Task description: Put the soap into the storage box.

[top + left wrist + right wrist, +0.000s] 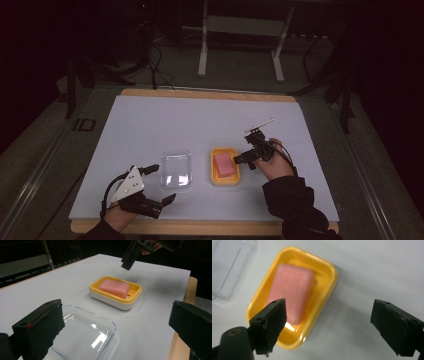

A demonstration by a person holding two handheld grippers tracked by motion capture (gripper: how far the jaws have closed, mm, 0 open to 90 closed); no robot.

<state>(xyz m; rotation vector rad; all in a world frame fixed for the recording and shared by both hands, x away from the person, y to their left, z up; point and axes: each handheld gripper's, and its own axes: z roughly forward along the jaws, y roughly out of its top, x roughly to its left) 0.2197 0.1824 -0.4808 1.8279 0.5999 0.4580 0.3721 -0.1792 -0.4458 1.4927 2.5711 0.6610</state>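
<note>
We saw the pink soap (291,293) lying in its yellow dish (325,293) mid-surface (150,125), right claw (327,325) spread wide above it (empty), left claw (161,184) also wide, beside the clear lid (176,171).

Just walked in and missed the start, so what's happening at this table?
A person works with a two-jaw gripper in each hand. The right gripper hovers open beside and above the yellow soap dish holding a pink bar of soap, gripping nothing yet. The left gripper is open too, near the clear plastic lid lying flat on the white table cover. Lid and dish sit side by side, apart.
</note>
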